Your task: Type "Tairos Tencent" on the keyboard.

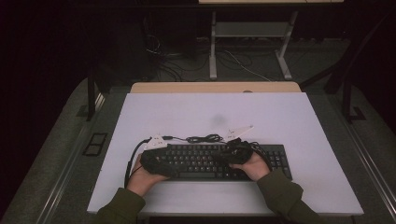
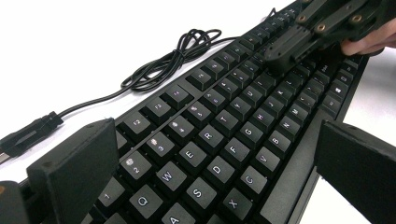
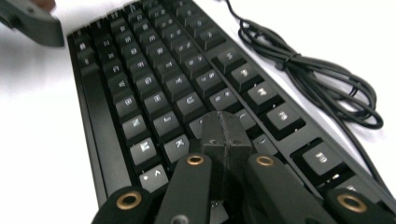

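A black keyboard [image 1: 210, 161] lies on the white tabletop [image 1: 187, 112], in the lower middle of the high view, its long side running left to right. Its black cable [image 1: 204, 138] sits coiled just behind it on the tabletop, and in the left gripper view the plug [image 2: 29, 132] rests at the left edge of the frame, beside the keyboard's back edge.

The left gripper [image 2: 210, 172] is over the left end of the keyboard, held by the left hand [image 1: 142, 175]. Its jaws are spread wide, one on each side of the letter keys at the bottom of its own view.

The right gripper [image 3: 226, 135] is over the right half of the keys, held by the right hand [image 1: 254, 165]. Its jaws are pressed together, tips down on or just above a key; I cannot tell whether they touch it.
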`<action>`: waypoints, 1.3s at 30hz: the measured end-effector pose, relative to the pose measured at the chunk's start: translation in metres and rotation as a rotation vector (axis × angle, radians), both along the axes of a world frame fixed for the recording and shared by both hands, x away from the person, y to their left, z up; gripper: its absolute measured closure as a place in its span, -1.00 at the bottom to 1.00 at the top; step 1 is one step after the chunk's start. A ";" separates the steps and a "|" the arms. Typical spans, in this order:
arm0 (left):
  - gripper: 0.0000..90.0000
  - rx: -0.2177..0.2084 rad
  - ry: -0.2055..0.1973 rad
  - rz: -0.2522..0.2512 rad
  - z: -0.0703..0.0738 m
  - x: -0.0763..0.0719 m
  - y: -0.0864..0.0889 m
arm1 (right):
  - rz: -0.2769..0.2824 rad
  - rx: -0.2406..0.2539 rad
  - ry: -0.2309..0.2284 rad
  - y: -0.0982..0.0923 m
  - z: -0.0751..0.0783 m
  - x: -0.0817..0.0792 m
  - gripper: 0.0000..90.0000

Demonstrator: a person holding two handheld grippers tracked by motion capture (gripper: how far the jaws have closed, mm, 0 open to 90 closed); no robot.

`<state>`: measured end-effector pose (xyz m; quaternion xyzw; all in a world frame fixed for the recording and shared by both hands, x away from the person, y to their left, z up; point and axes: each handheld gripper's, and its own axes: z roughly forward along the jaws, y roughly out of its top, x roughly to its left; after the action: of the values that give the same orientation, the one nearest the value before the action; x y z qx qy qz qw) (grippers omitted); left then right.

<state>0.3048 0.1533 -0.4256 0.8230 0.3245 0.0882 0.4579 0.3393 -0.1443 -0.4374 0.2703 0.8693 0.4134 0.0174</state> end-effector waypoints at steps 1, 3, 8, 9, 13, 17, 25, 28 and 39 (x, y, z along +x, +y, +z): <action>-1.00 0.000 0.000 0.000 0.000 0.000 0.000 | 0.001 -0.008 0.000 0.000 -0.001 0.000 0.99; -1.00 -0.002 0.002 0.001 0.000 0.000 0.000 | 0.004 -0.008 0.001 0.000 -0.001 0.001 0.99; -1.00 -0.001 0.001 -0.002 0.000 0.000 0.000 | 0.008 -0.004 0.002 0.000 -0.001 0.002 0.99; -1.00 -0.002 0.002 -0.002 0.000 0.000 0.000 | 0.002 -0.004 0.000 -0.001 -0.001 0.002 0.99; -1.00 -0.002 -0.001 -0.001 0.000 0.000 0.000 | -0.005 0.026 -0.008 -0.004 0.004 0.002 0.99; -1.00 -0.003 -0.002 0.000 0.001 0.000 0.000 | -0.007 0.062 -0.016 -0.008 0.009 0.003 0.98; -1.00 -0.001 -0.003 -0.003 0.002 -0.001 0.000 | -0.039 0.122 -0.016 -0.017 0.013 0.007 0.50; -1.00 -0.007 -0.001 0.001 0.002 -0.001 0.000 | -0.052 0.141 -0.012 -0.018 0.014 0.008 0.33; -0.88 -0.012 -0.014 -0.003 0.004 -0.002 0.003 | -0.090 0.161 -0.022 -0.022 0.012 0.012 -0.26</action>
<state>0.3027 0.1562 -0.4215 0.8201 0.3208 0.0914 0.4650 0.3516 -0.1666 -0.4256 0.3053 0.8199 0.4838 0.0236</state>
